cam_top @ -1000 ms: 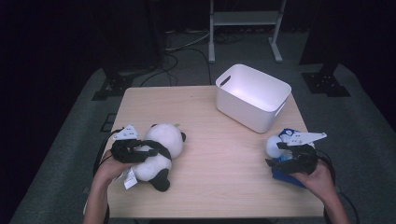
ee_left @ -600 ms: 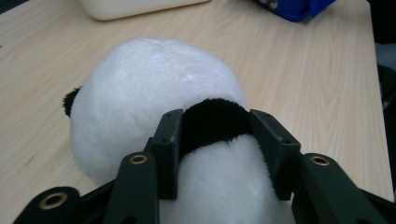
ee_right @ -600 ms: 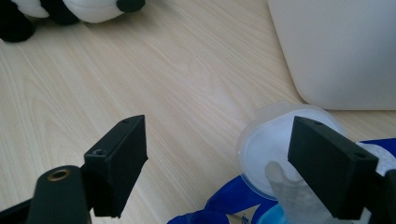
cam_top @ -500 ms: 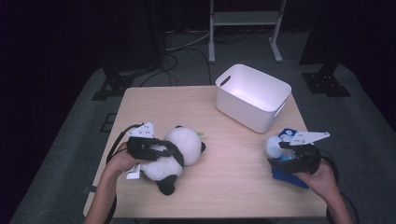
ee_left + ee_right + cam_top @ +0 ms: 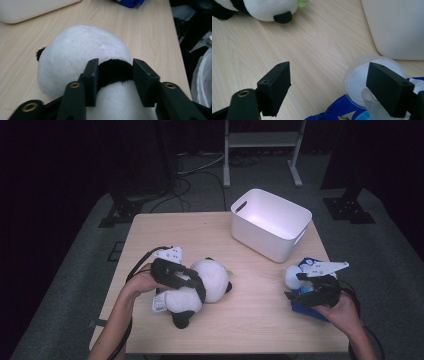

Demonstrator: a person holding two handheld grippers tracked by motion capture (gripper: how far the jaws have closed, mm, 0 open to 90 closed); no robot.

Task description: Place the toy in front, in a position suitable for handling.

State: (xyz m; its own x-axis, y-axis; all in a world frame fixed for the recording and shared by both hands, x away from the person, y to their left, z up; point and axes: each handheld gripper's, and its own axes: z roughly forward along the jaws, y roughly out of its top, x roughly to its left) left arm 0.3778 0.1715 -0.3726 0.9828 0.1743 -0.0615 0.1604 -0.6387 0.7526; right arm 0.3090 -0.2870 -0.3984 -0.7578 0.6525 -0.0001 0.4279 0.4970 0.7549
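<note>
A black-and-white panda plush (image 5: 212,279) lies on the wooden table (image 5: 175,230) at the front left. My left gripper (image 5: 195,285) is shut on it; in the left gripper view the jaws (image 5: 115,72) pinch the panda (image 5: 82,50) at its black neck band. They have just eased a touch wider, still pressing the plush. At the front right my right gripper (image 5: 294,286) stands open (image 5: 329,77) over a blue packet (image 5: 305,309) and a round white lidded cup (image 5: 359,80), gripping neither.
A white plastic bin (image 5: 270,222) stands at the back right of the table, close behind the cup, and its wall (image 5: 394,25) shows in the right gripper view. Cables and stand legs lie on the dark floor beyond the far edge.
My left gripper has carried the panda to the right, toward the table's middle, and slightly up. The right gripper has stayed where it was.
</note>
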